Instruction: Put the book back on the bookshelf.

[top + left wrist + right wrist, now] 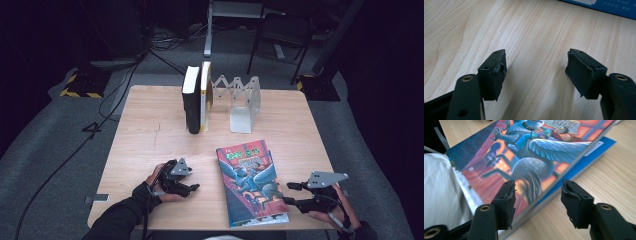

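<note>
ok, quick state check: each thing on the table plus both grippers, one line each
colourful book: lying flat, cover up, closed, near edge of the table.
black book: upright, against the yellow-spined book.
yellow-spined book: upright, beside the black book.
metal bookend rack: stretched out, right part holds nothing.
left gripper: open, nothing between the jaws, just above the wood.
right gripper: open, jaws straddling the colourful book's edge, pads not pressing.

Both tools are black, each topped by a grey three-cornered plate. The left tool (192, 188), left of the book (252, 182), sits in a hand below a black sleeve (117, 220), with a thin black cable along the wrist. The right tool (290, 193), right of the book, has black jaws with brass-coloured rivets and torn black pads (505, 203).
</note>
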